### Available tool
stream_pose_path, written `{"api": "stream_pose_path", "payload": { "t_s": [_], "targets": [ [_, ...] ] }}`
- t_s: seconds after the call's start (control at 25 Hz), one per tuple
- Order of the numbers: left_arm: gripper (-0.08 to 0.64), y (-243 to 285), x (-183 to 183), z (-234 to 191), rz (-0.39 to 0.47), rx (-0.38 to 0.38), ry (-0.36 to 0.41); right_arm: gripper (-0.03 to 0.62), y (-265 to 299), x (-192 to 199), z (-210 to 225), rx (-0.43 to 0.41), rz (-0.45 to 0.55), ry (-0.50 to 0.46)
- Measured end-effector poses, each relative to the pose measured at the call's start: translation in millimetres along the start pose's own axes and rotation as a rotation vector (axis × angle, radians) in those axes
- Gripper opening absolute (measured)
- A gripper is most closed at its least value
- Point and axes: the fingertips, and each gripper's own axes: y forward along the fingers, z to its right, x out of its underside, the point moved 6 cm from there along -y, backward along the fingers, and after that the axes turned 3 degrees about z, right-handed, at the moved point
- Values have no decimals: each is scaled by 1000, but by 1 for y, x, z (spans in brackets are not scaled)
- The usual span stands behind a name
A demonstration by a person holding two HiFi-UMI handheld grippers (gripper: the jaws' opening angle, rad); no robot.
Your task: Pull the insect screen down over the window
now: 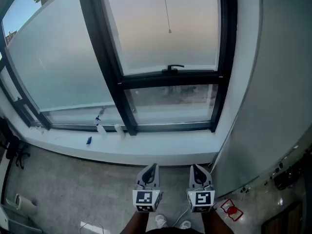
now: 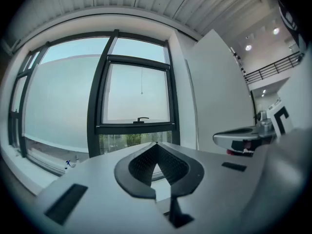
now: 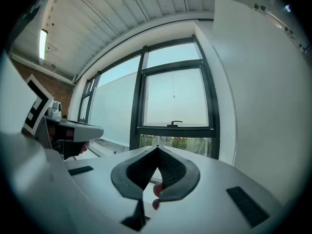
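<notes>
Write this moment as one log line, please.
left tongs: shut, empty | right tongs: shut, empty | black window handle: untouched | thin pull cord: hanging free

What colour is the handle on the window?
The handle is black, like the window frame. The head view shows it best.

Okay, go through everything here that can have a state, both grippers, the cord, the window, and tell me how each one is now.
Left gripper: shut, empty, well short of the window.
Right gripper: shut, empty, beside the left.
Pull cord: hanging free in front of the upper pane, untouched.
Window handle: lying level along the sash's bottom edge.
Upper sash: looks closed.
</notes>
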Motion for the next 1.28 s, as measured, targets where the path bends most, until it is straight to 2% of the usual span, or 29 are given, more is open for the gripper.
{"api": "stream_pose_path", "payload": {
  "t_s": [0.16,0.44,0.72,1.16,1.28],
  "targets": [
    [-5,-9,4,-9,-29,8,11,2,-1,-13,-9,10,12,-17],
    [-5,-15,3,-14,-22,20,5,2,1,-15,-15,30,-17,-31],
    [-5,-14,4,-14,-28,41,7,2,3,-13,-17,32,-7,4],
    [-5,-5,12,-20,-22,51,17,2,11,-13,-12,56,-3,0],
    [-5,-2,8,-25,-30,37,-13,3,14,-13,-14,58,-9,0]
  ]
}}
